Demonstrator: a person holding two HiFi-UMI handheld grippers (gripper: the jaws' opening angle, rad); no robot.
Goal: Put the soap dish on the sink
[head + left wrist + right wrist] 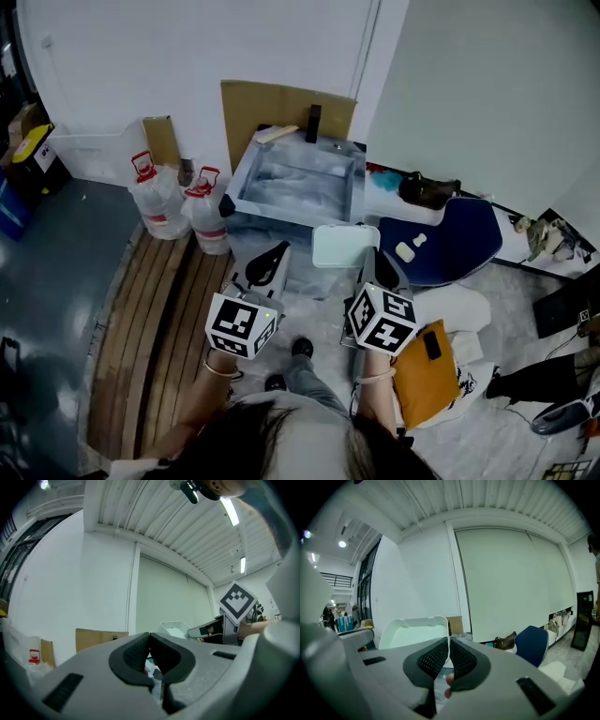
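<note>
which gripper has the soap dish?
The right gripper: its fingers are shut on the rim of the white soap dish. The left gripper has its fingers together with nothing between them.

I read the soap dish (pixel 345 246) as white, with a mint tint inside. Sink (pixel 300 183) steel grey. Behind the sink: brown cardboard (pixel 272 103). Left of it: clear jugs (pixel 159 202), red handles. Right of it: navy chair (pixel 455 239). Left gripper (pixel 149 656) and right gripper (pixel 449 660) grey, fingers (pixel 433 660) black mesh-textured, marker cube (pixel 242 325) black-and-white squares.
</note>
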